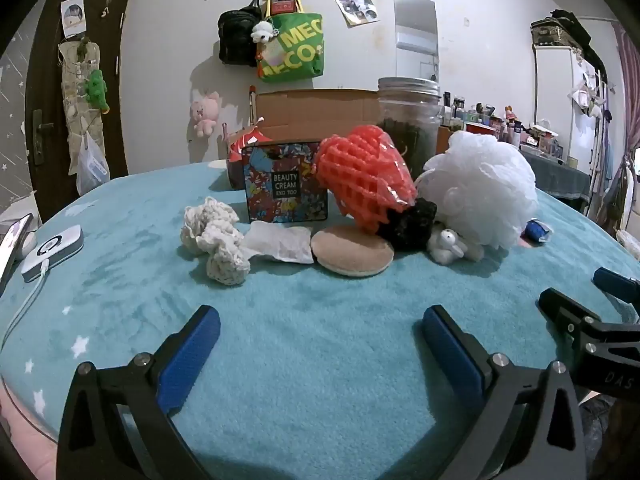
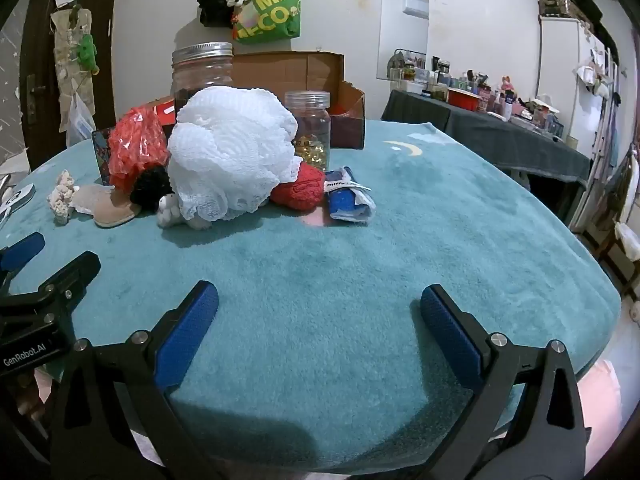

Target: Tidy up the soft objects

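Both grippers, left gripper (image 1: 320, 332) and right gripper (image 2: 320, 312), hang spread wide and empty over the teal plush-covered counter (image 2: 360, 248). The big white mesh bath pouf (image 2: 230, 152) lies ahead-left of the right gripper and ahead-right of the left, about equally near.

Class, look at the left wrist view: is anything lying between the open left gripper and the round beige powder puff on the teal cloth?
Nothing visible does. Only bare teal cloth lies between the left gripper and the powder puff. The crumpled white wrapper sits beside the puff, to its left, not in front of it.
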Action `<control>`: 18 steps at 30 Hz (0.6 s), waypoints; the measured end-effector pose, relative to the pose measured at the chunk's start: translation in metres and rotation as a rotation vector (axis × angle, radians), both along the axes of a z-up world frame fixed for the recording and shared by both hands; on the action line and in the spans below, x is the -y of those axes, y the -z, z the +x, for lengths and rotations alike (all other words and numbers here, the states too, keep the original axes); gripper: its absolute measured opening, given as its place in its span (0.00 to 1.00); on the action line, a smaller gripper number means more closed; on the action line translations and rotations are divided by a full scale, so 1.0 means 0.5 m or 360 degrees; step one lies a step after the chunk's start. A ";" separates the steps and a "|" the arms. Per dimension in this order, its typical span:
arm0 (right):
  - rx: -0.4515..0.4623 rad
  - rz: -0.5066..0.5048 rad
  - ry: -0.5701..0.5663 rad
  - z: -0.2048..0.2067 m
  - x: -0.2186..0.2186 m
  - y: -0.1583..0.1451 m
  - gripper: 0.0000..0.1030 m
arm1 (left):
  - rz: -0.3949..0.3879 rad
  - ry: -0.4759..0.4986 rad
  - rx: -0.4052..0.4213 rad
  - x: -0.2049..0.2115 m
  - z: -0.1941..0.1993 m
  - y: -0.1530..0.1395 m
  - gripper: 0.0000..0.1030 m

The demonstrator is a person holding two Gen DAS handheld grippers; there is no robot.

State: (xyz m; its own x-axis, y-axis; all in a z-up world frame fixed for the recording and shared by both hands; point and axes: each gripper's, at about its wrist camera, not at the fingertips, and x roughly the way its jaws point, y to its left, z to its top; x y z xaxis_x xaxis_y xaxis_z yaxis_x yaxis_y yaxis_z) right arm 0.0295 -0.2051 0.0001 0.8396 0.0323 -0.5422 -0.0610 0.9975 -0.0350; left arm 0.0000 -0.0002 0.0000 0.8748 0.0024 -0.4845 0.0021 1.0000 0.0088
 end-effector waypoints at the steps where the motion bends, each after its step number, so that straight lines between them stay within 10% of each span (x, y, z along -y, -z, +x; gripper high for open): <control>1: 0.0000 0.0000 0.0000 0.000 0.000 0.000 1.00 | -0.0007 0.0001 -0.0001 0.000 0.000 0.000 1.00; 18: -0.0001 0.0005 0.0000 -0.001 0.000 0.000 1.00 | -0.0013 0.0001 -0.0002 -0.001 0.000 0.000 1.00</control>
